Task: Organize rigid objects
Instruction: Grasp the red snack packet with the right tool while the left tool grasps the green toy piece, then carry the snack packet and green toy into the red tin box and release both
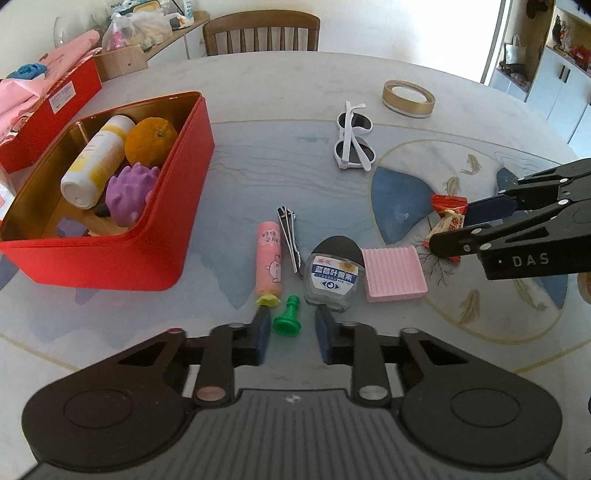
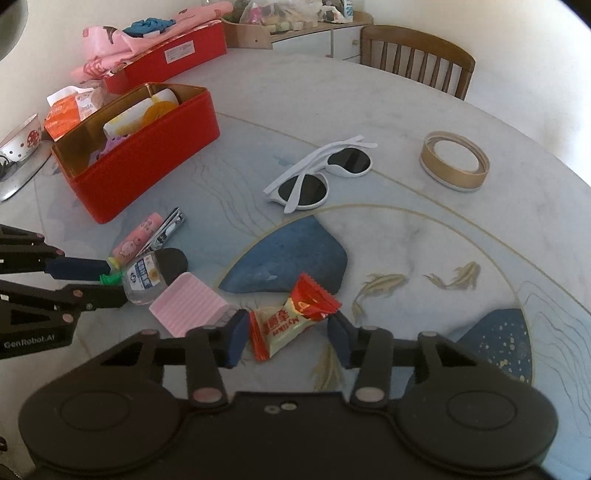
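A green chess pawn [image 1: 286,320] lies on the table between the pads of my left gripper [image 1: 293,332]. It sits against the left pad, and a strip of table shows before the right pad, so the gripper is open. My right gripper [image 2: 288,332] is shut on a red-and-cream wrapped candy [image 2: 291,317], with both pads against the wrapper's ends. The red box [image 1: 122,258] at the left holds a white bottle [image 1: 96,162], an orange [image 1: 151,142] and a purple spiky toy [image 1: 129,192].
Just ahead of the pawn lie a pink tube [image 1: 269,262], nail clippers [image 1: 290,236], an eye-drop bottle [image 1: 332,275] and a pink ribbed block [image 1: 393,273]. Farther back are white sunglasses [image 1: 352,138] and a tape ring [image 1: 408,99]. A chair [image 1: 262,35] stands behind the table.
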`<state>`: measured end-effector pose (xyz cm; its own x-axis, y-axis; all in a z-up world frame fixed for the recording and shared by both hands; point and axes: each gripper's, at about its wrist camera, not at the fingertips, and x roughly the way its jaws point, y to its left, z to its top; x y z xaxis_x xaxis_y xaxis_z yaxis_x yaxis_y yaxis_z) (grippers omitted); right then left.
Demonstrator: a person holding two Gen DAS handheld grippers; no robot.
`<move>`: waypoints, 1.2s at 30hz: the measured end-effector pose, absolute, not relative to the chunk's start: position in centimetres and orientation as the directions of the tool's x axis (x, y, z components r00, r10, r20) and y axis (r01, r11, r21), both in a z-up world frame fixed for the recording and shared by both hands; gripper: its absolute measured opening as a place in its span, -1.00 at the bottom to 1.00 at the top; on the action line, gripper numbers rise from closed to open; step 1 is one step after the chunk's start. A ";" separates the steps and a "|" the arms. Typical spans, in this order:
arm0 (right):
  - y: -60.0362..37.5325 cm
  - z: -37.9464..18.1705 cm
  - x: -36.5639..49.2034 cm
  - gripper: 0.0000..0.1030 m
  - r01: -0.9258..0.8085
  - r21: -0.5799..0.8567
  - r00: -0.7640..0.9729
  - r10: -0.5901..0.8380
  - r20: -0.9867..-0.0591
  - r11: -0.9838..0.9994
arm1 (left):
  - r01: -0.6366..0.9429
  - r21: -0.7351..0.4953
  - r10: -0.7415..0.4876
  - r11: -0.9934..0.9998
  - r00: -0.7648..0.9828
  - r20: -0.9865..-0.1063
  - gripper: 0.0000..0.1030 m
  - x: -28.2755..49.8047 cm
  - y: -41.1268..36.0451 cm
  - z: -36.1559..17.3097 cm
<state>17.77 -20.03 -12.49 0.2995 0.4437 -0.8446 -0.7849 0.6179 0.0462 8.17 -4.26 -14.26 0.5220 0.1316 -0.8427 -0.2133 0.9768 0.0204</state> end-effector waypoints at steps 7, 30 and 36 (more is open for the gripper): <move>-19.9 -12.5 17.6 -0.54 -0.789 0.020 0.323 0.442 -0.837 0.614 | -0.225 0.024 0.142 0.974 0.523 -0.840 -0.70 8.0 -4.0 -14.3; -21.9 -7.8 14.1 -0.64 -0.776 0.061 0.357 0.517 -0.778 0.627 | -0.281 0.002 0.168 0.960 0.569 -0.805 -0.71 5.4 -1.9 -11.1; -21.2 -5.2 13.0 -0.64 -0.779 0.070 0.364 0.540 -0.759 0.623 | -0.293 -0.024 0.165 0.956 0.602 -0.781 -0.71 4.7 0.0 -9.0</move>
